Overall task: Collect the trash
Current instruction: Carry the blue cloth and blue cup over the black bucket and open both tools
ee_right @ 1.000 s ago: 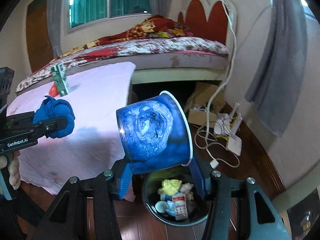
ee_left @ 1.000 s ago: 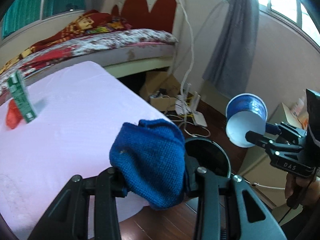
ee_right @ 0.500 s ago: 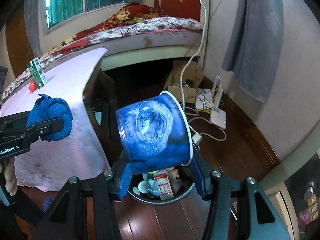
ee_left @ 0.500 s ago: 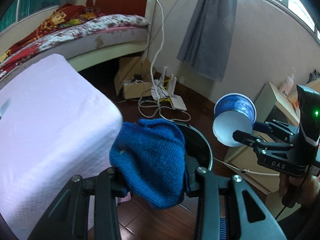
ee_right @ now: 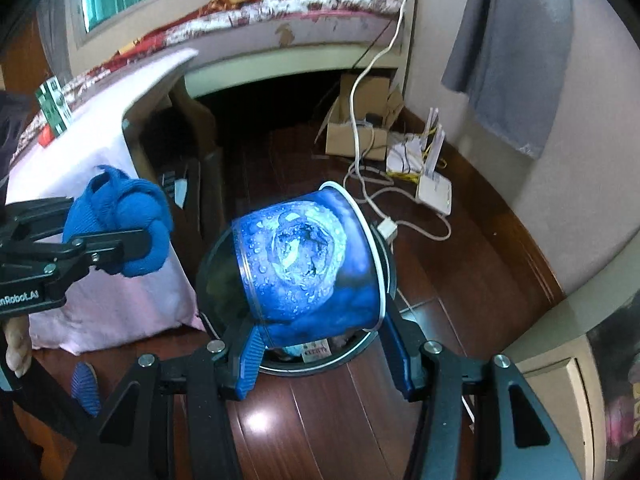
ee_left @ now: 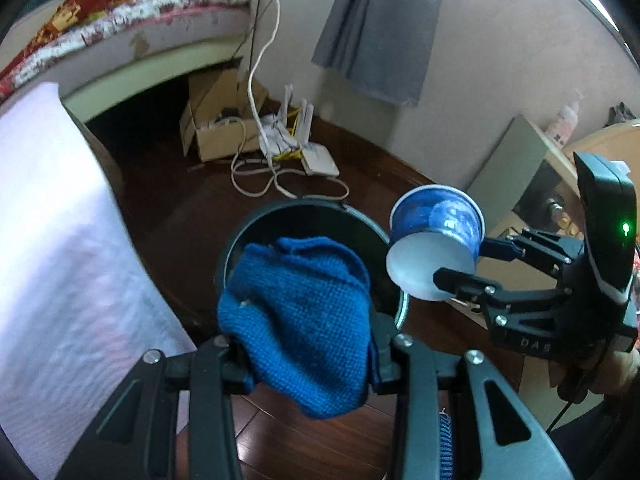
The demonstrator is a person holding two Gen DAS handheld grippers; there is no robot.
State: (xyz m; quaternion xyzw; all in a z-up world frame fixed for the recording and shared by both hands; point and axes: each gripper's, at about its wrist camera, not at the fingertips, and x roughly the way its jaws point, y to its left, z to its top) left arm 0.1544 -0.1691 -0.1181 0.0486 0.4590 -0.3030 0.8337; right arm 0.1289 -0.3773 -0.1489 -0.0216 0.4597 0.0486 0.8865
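While both grippers hang above the round bin, each clamps its piece of trash.

Cables, a cardboard box and the pink-covered table crowd nearby. Right gripper pinches the blue cup between its pads, lying sideways, rim toward the wall; left gripper squeezes the bunched blue knit cloth over the bin's near edge.

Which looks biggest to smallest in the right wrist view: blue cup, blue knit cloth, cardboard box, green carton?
1. blue cup, though it sits closest to the camera, which inflates it
2. blue knit cloth
3. cardboard box
4. green carton

The cloth and box look close in size, and the box is farther off, so that order is unsure.
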